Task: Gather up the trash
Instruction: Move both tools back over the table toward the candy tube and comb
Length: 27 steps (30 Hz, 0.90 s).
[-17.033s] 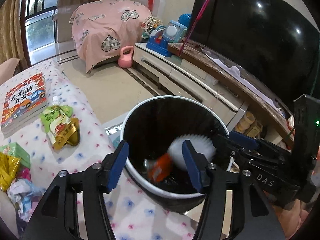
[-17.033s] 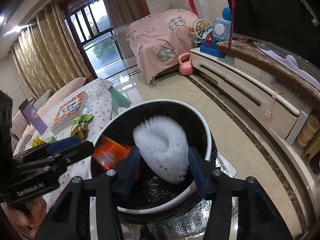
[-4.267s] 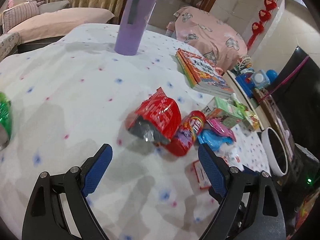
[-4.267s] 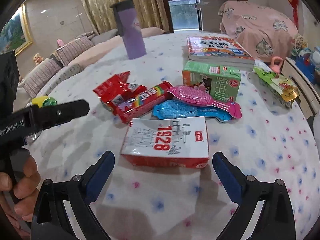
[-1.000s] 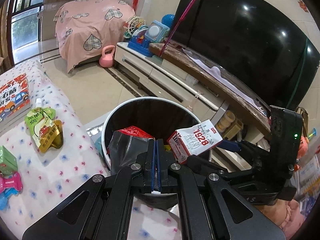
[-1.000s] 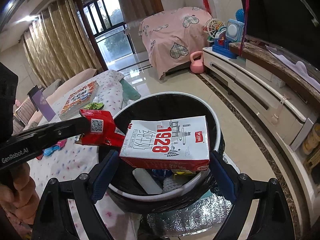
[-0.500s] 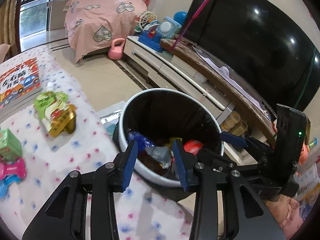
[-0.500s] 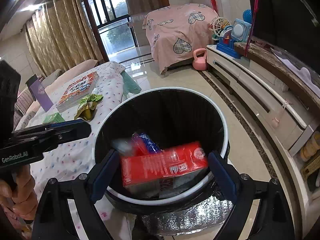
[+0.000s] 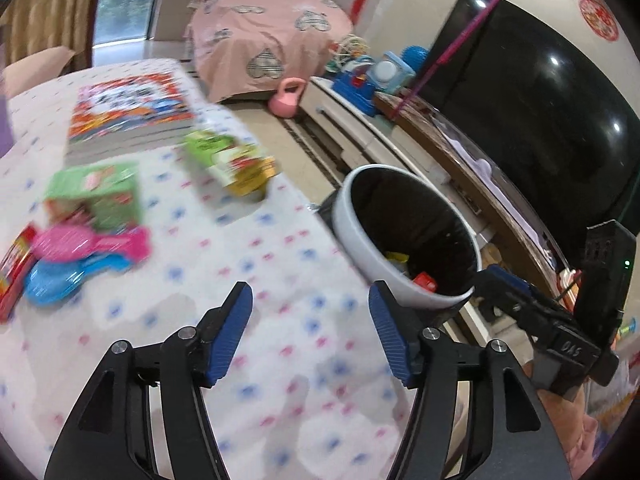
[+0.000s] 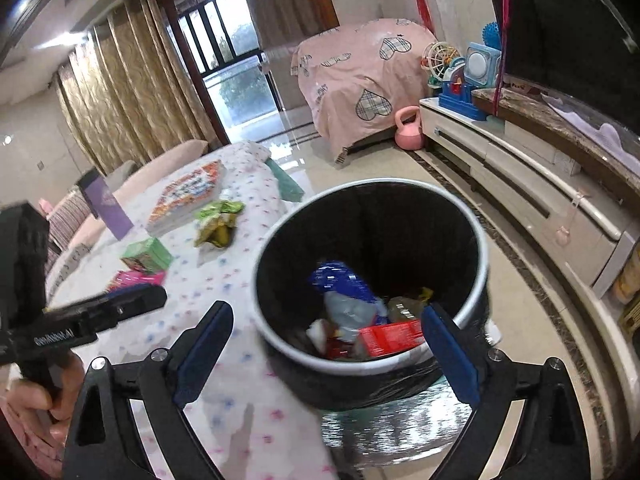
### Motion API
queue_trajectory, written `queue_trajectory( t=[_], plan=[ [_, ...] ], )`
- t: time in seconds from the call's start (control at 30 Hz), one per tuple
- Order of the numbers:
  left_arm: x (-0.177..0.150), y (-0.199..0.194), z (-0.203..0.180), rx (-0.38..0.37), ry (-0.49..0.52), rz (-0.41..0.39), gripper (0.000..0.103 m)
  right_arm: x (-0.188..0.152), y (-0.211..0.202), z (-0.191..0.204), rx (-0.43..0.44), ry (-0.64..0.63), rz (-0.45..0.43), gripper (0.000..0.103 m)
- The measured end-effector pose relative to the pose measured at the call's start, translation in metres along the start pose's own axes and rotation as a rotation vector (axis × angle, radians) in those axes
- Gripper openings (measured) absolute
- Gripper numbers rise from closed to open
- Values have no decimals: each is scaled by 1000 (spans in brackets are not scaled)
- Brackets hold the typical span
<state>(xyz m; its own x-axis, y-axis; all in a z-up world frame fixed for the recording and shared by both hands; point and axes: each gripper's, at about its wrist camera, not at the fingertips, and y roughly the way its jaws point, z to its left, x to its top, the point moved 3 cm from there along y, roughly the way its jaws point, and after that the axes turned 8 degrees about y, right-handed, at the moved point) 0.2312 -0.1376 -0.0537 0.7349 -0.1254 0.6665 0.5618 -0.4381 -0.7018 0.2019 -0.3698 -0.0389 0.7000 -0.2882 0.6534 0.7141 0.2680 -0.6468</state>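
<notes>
Your left gripper (image 9: 310,334): jaws just opened, nothing between them, over the table's (image 9: 280,344) near edge. Your right gripper (image 10: 326,346): spread wide, empty, above the trash bin (image 10: 476,240) beside the table's edge. In the bin: red carton (image 10: 390,340), blue wrapper (image 10: 340,280). On the table: green box (image 10: 146,254), pink packet (image 9: 92,242), blue packet (image 9: 60,282), green pouch (image 10: 218,220), book (image 10: 186,196) toward the far edge.

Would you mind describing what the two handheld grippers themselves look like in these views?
Both are black plastic tools. The left gripper and the right gripper each have two angled black fingers with ribbed blue pads and silver screws at the joints. Seen from the other camera, each shows white lettering on its black body; the right one's tall black block carries a small green light. No cables or sleeves are visible.
</notes>
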Motion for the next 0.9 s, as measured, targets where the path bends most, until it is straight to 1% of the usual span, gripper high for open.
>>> queue_trajectory(
  t=[0.23, 0.47, 0.73, 0.9],
  plan=[
    [-32, -33, 47, 66, -75, -10, 64, -17, 2, 37, 82, 15, 1, 97],
    [-57, -57, 90, 129, -149, -10, 64, -39, 19, 79, 149, -12, 54, 97],
    [-73, -72, 123, 177, -193, -9, 64, -58, 42, 115, 199, -57, 119, 97],
    [-79, -77, 138, 192, -210, -7, 64, -62, 49, 133, 215, -95, 139, 97]
  ],
)
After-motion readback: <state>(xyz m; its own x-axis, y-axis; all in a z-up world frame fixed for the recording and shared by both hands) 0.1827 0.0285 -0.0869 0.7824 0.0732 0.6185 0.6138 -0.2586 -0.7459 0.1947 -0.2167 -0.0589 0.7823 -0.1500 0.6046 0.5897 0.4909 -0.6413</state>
